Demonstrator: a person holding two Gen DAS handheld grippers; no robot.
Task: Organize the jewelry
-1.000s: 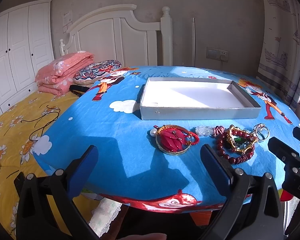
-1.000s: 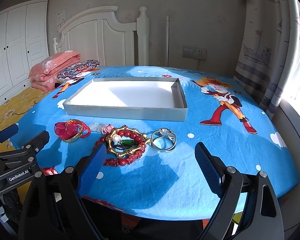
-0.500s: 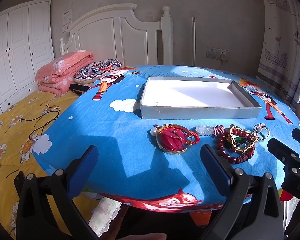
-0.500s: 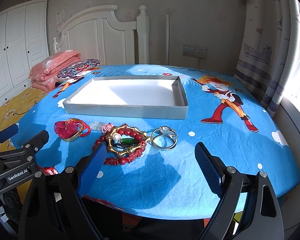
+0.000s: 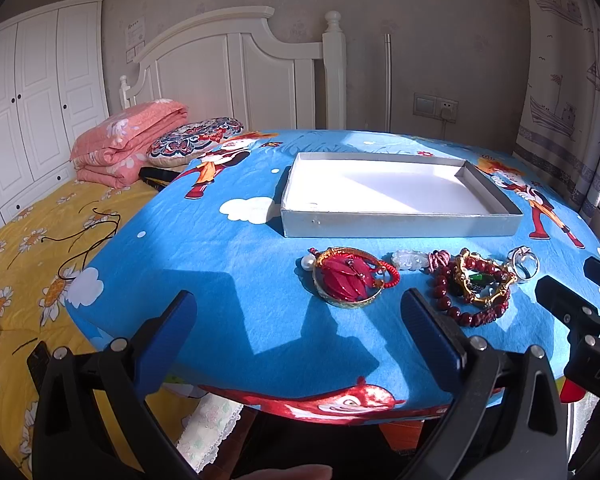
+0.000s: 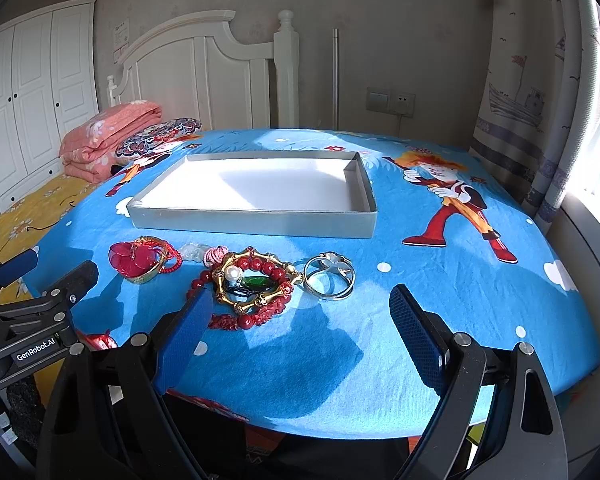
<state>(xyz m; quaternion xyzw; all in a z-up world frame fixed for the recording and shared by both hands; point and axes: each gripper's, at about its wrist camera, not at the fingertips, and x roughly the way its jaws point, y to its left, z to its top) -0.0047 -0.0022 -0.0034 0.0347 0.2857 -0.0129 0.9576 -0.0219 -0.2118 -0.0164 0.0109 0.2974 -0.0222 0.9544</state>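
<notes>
A row of jewelry lies on the blue cartoon tablecloth in front of an empty grey tray [image 5: 400, 226] [image 6: 252, 222]. From left: a gold bangle holding a red leaf piece [image 5: 350, 278] [image 6: 140, 258], a pale jade charm on pink cord [image 5: 412, 259] [image 6: 194, 251], a dark red bead bracelet with a gold bamboo bangle on it [image 5: 480, 284] [image 6: 256, 280], and a silver ring [image 5: 524, 263] [image 6: 330, 276]. My left gripper [image 5: 298, 322] stands open just short of the red piece. My right gripper [image 6: 300, 320] stands open near the bead bracelet and ring.
The round table's front edge [image 5: 300, 396] lies close under both grippers. A bed with a yellow flowered cover [image 5: 40, 240], folded pink blanket [image 5: 128, 136] and patterned cushion [image 5: 196, 140] is at the left. A curtain [image 6: 560, 100] hangs at the right.
The right gripper has crept slightly forward toward the jewelry; the left gripper has hardly moved. No piece of jewelry has shifted.
</notes>
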